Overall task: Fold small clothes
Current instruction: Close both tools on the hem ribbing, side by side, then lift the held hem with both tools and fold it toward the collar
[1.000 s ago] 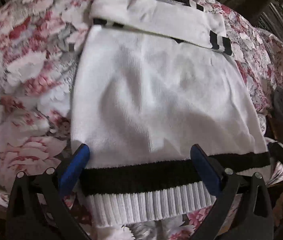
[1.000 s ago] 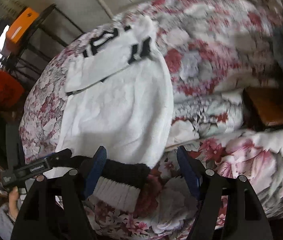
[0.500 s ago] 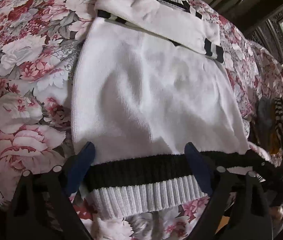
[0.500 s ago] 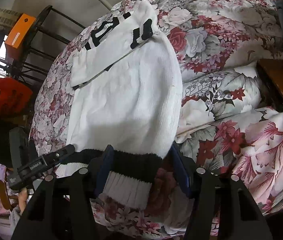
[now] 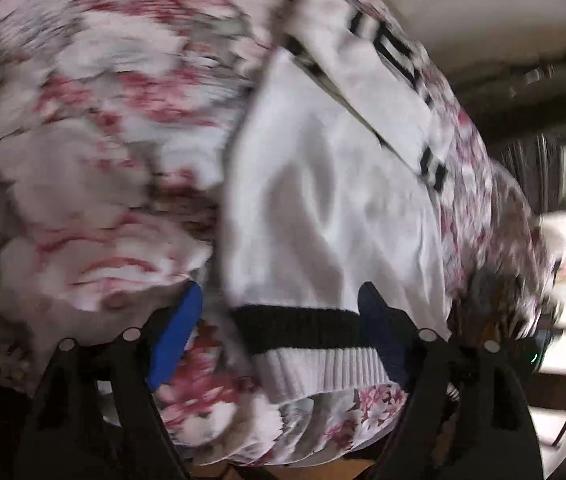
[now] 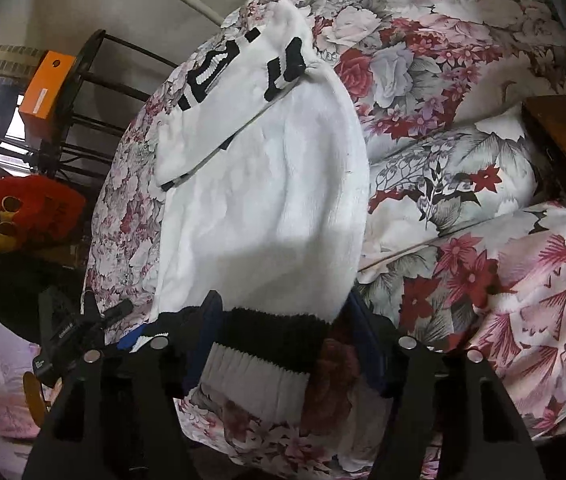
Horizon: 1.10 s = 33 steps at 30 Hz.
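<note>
A white knitted sweater with a black band and a white ribbed hem lay spread on a flowered bedspread, its sleeves with black stripes folded across the top end. The hem edge lay nearest both cameras. In the right wrist view, the right gripper straddled the hem's right corner: its blue pads stood either side of the black band, and its jaws had just been opening a little, the fabric between them; whether the pads pressed on the knit could not be told. In the left wrist view, which was strongly blurred, the left gripper had its jaws apart, having just been closing somewhat; the hem's left corner lay between the pads, the right pad against the black band, the left pad clear of the cloth over the bedspread. The left gripper also appeared at the lower left of the right wrist view, beside the hem. A brown flat object lay on the bedding at the right, and an orange box sat on a dark metal rack beyond the bed.
</note>
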Each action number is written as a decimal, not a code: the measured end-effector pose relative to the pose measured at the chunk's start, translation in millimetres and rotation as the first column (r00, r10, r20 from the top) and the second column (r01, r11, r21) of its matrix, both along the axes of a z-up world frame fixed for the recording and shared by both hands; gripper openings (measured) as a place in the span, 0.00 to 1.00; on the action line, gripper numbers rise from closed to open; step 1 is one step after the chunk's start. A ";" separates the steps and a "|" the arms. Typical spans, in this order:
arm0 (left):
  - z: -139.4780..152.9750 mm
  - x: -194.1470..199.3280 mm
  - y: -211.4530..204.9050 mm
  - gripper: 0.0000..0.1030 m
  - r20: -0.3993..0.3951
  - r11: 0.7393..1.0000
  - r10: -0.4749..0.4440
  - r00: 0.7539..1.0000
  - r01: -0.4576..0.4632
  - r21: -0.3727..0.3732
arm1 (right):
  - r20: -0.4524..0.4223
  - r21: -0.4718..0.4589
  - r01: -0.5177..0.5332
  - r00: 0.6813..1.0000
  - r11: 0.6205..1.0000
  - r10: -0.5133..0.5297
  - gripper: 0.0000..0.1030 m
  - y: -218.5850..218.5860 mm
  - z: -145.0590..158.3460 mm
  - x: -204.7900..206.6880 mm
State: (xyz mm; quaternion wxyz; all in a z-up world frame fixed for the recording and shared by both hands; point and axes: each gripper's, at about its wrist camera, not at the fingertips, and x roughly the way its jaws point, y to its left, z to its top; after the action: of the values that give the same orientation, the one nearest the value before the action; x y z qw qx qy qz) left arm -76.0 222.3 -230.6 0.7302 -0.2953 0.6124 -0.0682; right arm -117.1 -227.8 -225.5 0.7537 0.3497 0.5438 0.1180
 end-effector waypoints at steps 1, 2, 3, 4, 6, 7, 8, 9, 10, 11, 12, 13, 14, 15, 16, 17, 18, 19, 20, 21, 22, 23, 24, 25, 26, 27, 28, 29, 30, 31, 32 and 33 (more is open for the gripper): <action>-2.2 -0.1 3.8 0.76 -0.010 1.000 0.014 1.000 -0.014 -0.025 | -0.001 0.002 0.004 1.000 1.000 -0.004 0.62 0.5 -0.2 -0.8; -3.8 1.2 1.6 0.79 -0.018 1.000 0.002 1.000 -0.002 -0.016 | -0.003 0.003 0.006 1.000 1.000 -0.006 0.62 0.7 -0.3 -0.8; -5.3 2.7 -3.0 0.85 -0.019 1.000 -0.021 1.000 0.021 0.002 | -0.005 -0.001 0.008 1.000 1.000 -0.008 0.63 1.4 -0.4 -0.3; -7.3 6.4 -16.0 0.88 -0.023 0.996 -0.076 0.997 0.077 0.046 | -0.006 -0.010 0.008 1.000 1.000 -0.008 0.65 3.3 -0.3 0.5; -11.1 13.7 -33.5 0.89 -0.031 0.983 -0.140 0.990 0.142 0.116 | -0.003 -0.042 0.001 1.000 0.999 -0.001 0.66 8.9 -0.4 4.0; -15.3 18.7 -40.3 0.89 -0.036 0.975 -0.164 0.986 0.168 0.147 | 0.000 -0.068 -0.005 1.000 0.998 0.005 0.66 12.3 -0.3 6.1; -17.7 21.5 -42.9 0.89 -0.038 0.972 -0.169 0.985 0.173 0.159 | 0.004 -0.088 -0.011 1.000 0.996 0.011 0.66 14.5 0.3 6.5; -18.3 22.4 -41.6 0.84 -0.034 0.972 -0.166 0.985 0.170 0.160 | 0.009 -0.112 -0.010 1.000 0.994 0.011 0.59 15.9 2.4 5.3; -16.7 22.0 -40.8 0.75 -0.022 0.973 -0.162 0.987 0.163 0.161 | 0.011 -0.126 -0.007 1.000 0.992 0.008 0.50 15.4 3.6 4.2; -15.3 20.4 -39.4 0.54 -0.013 0.976 -0.161 0.987 0.161 0.144 | 0.010 -0.125 -0.002 1.000 0.992 0.003 0.46 13.4 3.9 3.4; -15.0 18.7 -37.5 0.44 -0.010 0.980 -0.157 0.988 0.157 0.125 | 0.009 -0.108 0.009 1.000 0.994 -0.008 0.33 10.7 3.0 3.0; -15.5 17.1 -33.9 0.39 -0.004 0.984 -0.144 0.990 0.144 0.106 | 0.002 -0.087 0.012 1.000 0.996 -0.012 0.23 8.7 1.1 2.8; -17.1 16.8 -31.7 0.29 -0.004 0.986 -0.137 0.991 0.137 0.095 | -0.004 -0.077 0.013 1.000 0.997 -0.013 0.22 7.3 -0.9 2.5; -19.3 16.8 -30.7 0.26 -0.006 0.988 -0.131 0.991 0.131 0.077 | -0.008 -0.069 0.016 1.000 0.997 -0.016 0.22 6.7 -2.4 2.3; -20.3 16.9 -30.3 0.26 -0.006 0.990 -0.128 0.992 0.128 0.058 | -0.010 -0.058 0.014 1.000 0.998 -0.015 0.25 7.5 -2.3 3.1; -20.9 17.1 -31.2 0.26 -0.009 0.990 -0.133 0.991 0.133 0.048 | -0.012 -0.046 0.008 1.000 0.999 -0.008 0.27 8.6 -2.7 3.9; -20.8 16.5 -32.7 0.31 -0.013 0.988 -0.139 0.990 0.140 0.060 | -0.007 -0.033 0.000 1.000 0.999 0.000 0.36 10.8 -2.4 4.1; -22.6 15.8 -35.7 0.36 -0.023 0.987 -0.145 0.989 0.146 0.071 | -0.002 -0.041 -0.008 1.000 0.999 0.007 0.37 12.1 -1.5 2.6; -24.9 15.8 -38.0 0.41 -0.031 0.986 -0.152 0.988 0.153 0.066 | 0.000 -0.056 -0.014 1.000 0.998 0.014 0.37 15.1 -0.2 2.3; -25.6 15.6 -40.7 0.40 -0.033 0.984 -0.159 0.987 0.161 0.078 | 0.005 -0.073 -0.021 1.000 0.997 0.022 0.35 17.5 1.1 1.1; -23.6 15.3 -42.1 0.38 -0.024 0.983 -0.162 0.986 0.164 0.088 | 0.009 -0.081 -0.020 1.000 0.997 0.020 0.21 18.4 2.7 -0.4; -20.7 14.8 -40.7 0.29 -0.014 0.984 -0.156 0.988 0.156 0.087 | 0.012 -0.074 -0.014 1.000 0.997 0.015 0.12 17.9 3.5 -1.5; -18.1 14.5 -38.1 0.17 -0.003 0.986 -0.146 0.989 0.146 0.077 | 0.022 -0.052 -0.001 1.000 0.999 0.002 0.12 14.4 5.8 -3.2; -13.3 13.7 -32.2 0.17 0.017 0.991 -0.126 0.992 0.125 0.035 | 0.043 -0.043 0.016 0.999 0.999 -0.015 0.12 10.4 10.5 -4.7; -6.2 12.9 -26.9 0.17 0.044 0.995 -0.103 0.994 0.103 0.007 | 0.068 -0.026 0.031 0.997 0.999 -0.030 0.12 5.6 16.6 -6.1; 2.2 12.7 -23.2 0.17 0.075 0.996 -0.091 0.993 0.091 -0.005 | 0.082 -0.008 0.041 0.996 0.999 -0.040 0.12 2.4 20.9 -6.5; 14.0 12.7 -20.1 0.17 0.119 0.996 -0.084 0.989 0.087 -0.015 | 0.093 0.008 0.049 0.994 0.999 -0.050 0.12 0.3 25.1 -6.5; 23.8 13.1 -19.3 0.17 0.154 0.996 -0.082 0.985 0.086 -0.022 | 0.104 0.022 0.056 0.993 0.998 -0.058 0.12 -1.9 28.9 -5.7; 30.6 14.1 -20.3 0.17 0.175 0.996 -0.083 0.981 0.088 -0.023 | 0.119 0.030 0.060 0.991 0.998 -0.063 0.12 -2.5 33.8 -4.3; 38.3 16.6 -21.5 0.17 0.196 0.995 -0.088 0.977 0.093 -0.020 | 0.130 0.034 0.060 0.989 0.998 -0.064 0.12 -2.6 37.6 -2.2; 42.7 19.1 -22.7 0.17 0.206 0.995 -0.091 0.974 0.096 -0.016 | 0.137 0.037 0.060 0.988 0.998 -0.065 0.12 -2.9 41.1 0.8; 44.8 21.7 -23.8 0.17 0.209 0.995 -0.092 0.973 0.098 -0.014 | 0.143 0.043 0.059 0.988 0.997 -0.065 0.12 -3.1 44.1 4.9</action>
State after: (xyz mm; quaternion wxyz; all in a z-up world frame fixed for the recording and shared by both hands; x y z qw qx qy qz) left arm -54.3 198.5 -185.8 0.7826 -0.2657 0.5451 -0.1410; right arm -112.3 -230.9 -181.3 0.7873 0.3715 0.4745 0.1300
